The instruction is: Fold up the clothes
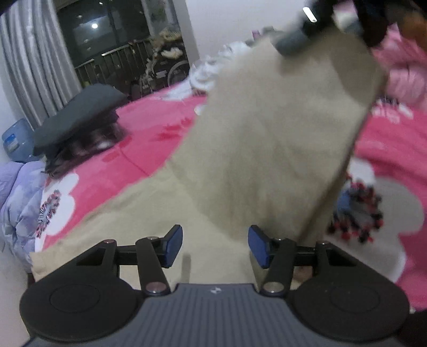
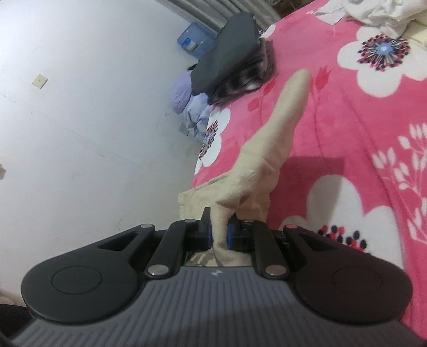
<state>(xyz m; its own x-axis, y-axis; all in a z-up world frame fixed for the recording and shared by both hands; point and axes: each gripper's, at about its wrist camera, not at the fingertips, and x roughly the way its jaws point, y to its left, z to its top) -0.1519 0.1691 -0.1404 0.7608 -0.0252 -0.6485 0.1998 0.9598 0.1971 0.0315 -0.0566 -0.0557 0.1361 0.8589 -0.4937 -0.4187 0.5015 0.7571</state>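
Your right gripper (image 2: 219, 235) is clamped on a bunched fold of the beige garment (image 2: 269, 149), the blue pads (image 2: 230, 235) pressing the cloth from both sides, and from that grip the fabric runs away in a long narrowing strip across the pink flowered blanket (image 2: 347, 112) that covers the bed. In the left wrist view the same beige garment (image 1: 267, 138) hangs as a broad, blurred panel, lifted at its top by the other gripper near the upper edge of the picture, while its lower part spreads over the near edge of the bed beneath your tool. Your left gripper (image 1: 215, 247) stands with its jaws apart; the cloth lies below and behind the blue pads (image 1: 174, 245), and neither pad presses on it. Toward the far left side of the bed a stack of folded dark clothes (image 1: 80, 117) rests on the blanket, with a lilac quilt (image 1: 18, 197) bunched at the bed's left edge and a blue water bottle (image 1: 14, 138) behind it by the grey curtain (image 1: 32, 58). White crumpled clothes (image 2: 379, 10) lie at the far end of the bed.
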